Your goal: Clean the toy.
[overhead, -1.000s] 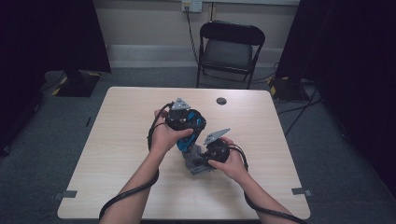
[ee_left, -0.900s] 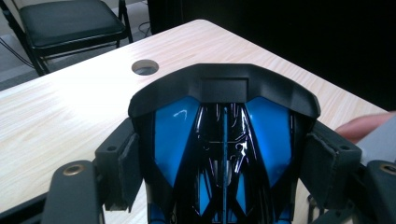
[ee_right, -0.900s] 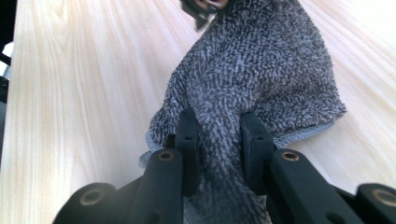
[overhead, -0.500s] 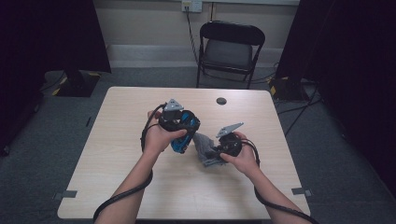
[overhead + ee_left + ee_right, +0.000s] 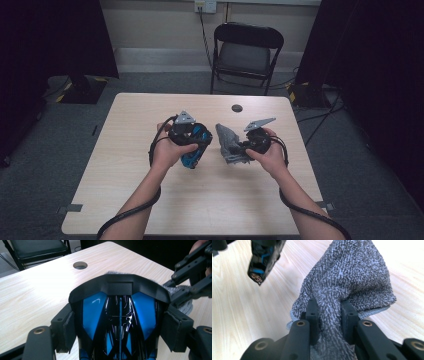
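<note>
My left gripper (image 5: 192, 149) is shut on a glossy blue-and-black plastic device (image 5: 196, 141), held just above the wooden table (image 5: 150, 200). In the left gripper view the padded fingers (image 5: 68, 331) press on both sides of the device (image 5: 92, 312). My right gripper (image 5: 239, 147) is shut on a grey terry cloth (image 5: 227, 139) and holds it off the table to the right of the device. In the right gripper view a fold of the cloth (image 5: 354, 277) is pinched in my right gripper (image 5: 329, 315). The device's end (image 5: 263, 257) hangs at the upper left, apart from the cloth.
A round cable hole (image 5: 236, 107) lies in the table near its far edge, also in the left gripper view as a hole (image 5: 80, 265). A black folding chair (image 5: 247, 50) stands beyond the table. Cables trail from both grippers along the person's forearms.
My right gripper has moved right and up with the grey cloth, away from the device. The left gripper and the device have stayed about where they were.
</note>
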`<state>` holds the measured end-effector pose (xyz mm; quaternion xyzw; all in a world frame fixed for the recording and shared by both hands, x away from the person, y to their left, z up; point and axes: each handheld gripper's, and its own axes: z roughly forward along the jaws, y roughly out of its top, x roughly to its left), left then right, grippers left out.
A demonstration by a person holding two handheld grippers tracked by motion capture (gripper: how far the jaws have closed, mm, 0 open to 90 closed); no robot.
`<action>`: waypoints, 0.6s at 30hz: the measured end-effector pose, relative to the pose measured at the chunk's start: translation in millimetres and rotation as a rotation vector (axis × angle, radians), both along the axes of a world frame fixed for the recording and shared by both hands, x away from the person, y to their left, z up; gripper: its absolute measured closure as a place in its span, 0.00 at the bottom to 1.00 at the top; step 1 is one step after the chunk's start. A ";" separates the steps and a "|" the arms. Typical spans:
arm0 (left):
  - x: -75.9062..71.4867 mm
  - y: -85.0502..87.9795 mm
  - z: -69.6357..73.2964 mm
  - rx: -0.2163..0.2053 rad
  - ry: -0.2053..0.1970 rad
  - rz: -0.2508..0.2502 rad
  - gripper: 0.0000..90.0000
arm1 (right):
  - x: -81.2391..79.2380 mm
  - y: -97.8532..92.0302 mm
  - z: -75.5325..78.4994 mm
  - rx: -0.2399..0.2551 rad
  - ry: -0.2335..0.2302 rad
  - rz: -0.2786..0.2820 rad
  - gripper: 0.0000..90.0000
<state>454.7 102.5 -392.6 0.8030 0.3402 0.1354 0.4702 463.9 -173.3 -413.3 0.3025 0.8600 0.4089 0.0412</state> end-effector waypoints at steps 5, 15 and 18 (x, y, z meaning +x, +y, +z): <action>-2.8 -1.4 -2.5 0.008 0.002 -0.010 0.28 | -0.4 0.3 2.1 0.004 -0.002 -0.006 0.81; -8.3 -1.8 -3.6 0.021 0.003 -0.015 0.28 | -1.1 5.9 7.0 0.000 -0.011 0.014 0.81; -9.6 -2.9 -3.4 0.012 0.003 -0.020 0.28 | -1.6 8.9 9.5 -0.003 -0.014 0.015 0.81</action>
